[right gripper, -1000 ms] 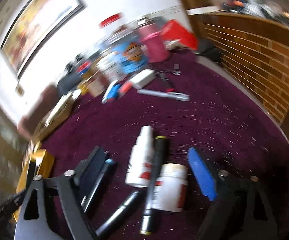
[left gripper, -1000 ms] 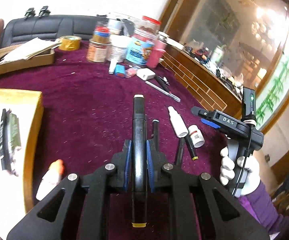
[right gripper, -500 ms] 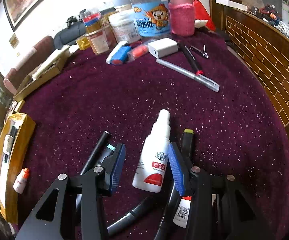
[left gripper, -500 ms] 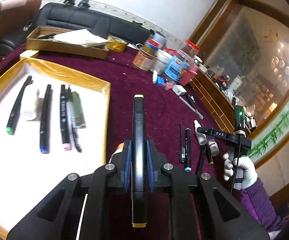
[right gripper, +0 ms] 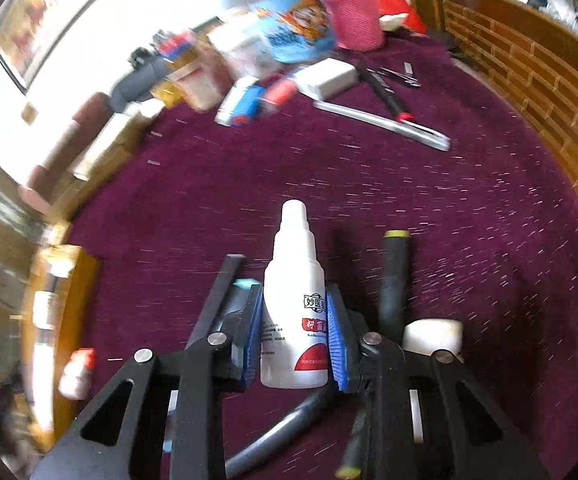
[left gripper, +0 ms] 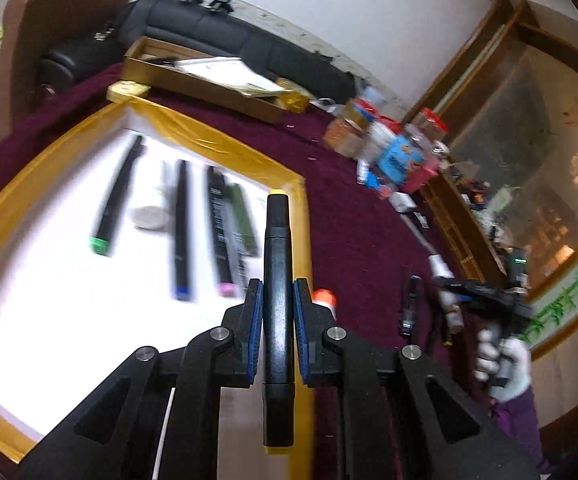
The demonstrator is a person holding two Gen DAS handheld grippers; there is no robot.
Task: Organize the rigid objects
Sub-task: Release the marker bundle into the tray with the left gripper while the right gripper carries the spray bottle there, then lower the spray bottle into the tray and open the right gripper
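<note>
My left gripper [left gripper: 277, 312] is shut on a black marker with yellow ends [left gripper: 277, 264], held above the right edge of a gold-rimmed white tray [left gripper: 225, 148]. Several markers [left gripper: 181, 224] lie in the tray. My right gripper [right gripper: 293, 332] is shut on a white dropper bottle with a red label [right gripper: 293, 300] over the purple cloth; the right gripper also shows in the left wrist view [left gripper: 485, 296]. Black pens [right gripper: 393, 280] and a small white jar [right gripper: 431, 334] lie beside the bottle.
A small orange-capped bottle [left gripper: 324, 298] lies by the tray's right rim, also in the right wrist view [right gripper: 76, 372]. Jars and tubs [right gripper: 289, 36], a white box [right gripper: 327, 76] and a silver pen [right gripper: 385, 122] sit at the far side. A cardboard box [left gripper: 205, 76] lies behind the tray.
My left gripper has carried the marker left, over the tray. My right gripper has closed on the white dropper bottle.
</note>
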